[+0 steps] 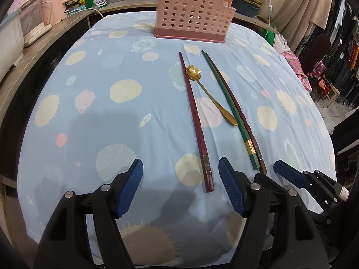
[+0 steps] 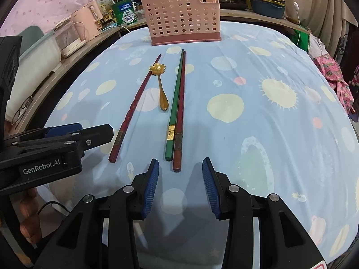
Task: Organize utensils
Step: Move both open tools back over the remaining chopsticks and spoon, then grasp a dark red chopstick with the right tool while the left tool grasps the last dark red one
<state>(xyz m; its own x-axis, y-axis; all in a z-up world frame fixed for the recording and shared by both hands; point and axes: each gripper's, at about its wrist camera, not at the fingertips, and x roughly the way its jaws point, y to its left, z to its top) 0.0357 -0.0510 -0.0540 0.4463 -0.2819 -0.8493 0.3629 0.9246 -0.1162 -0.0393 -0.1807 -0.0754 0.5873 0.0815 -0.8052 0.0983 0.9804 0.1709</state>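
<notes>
A pink perforated utensil holder (image 1: 193, 11) (image 2: 181, 22) stands at the far side of the table. In front of it lie a lone dark red chopstick (image 1: 206, 163) (image 2: 119, 137), a gold flower-bowl spoon (image 1: 209, 94) (image 2: 160, 85), and a green chopstick (image 1: 251, 148) (image 2: 171, 133) beside a second red chopstick (image 1: 262, 167) (image 2: 177, 157). My left gripper (image 1: 179, 162) (image 2: 96, 130) stands open near the lone chopstick's butt end. My right gripper (image 2: 180, 161) (image 1: 269, 170) is open, and the paired red chopstick's butt lies between its tips, untouched.
The table wears a light blue cloth (image 1: 112, 123) with pale dots and planets. A wooden shelf (image 1: 44, 35) along the left and back carries a pink kettle (image 2: 84, 20), boxes and pots. Clothes racks (image 1: 341, 44) and a chair stand to the right.
</notes>
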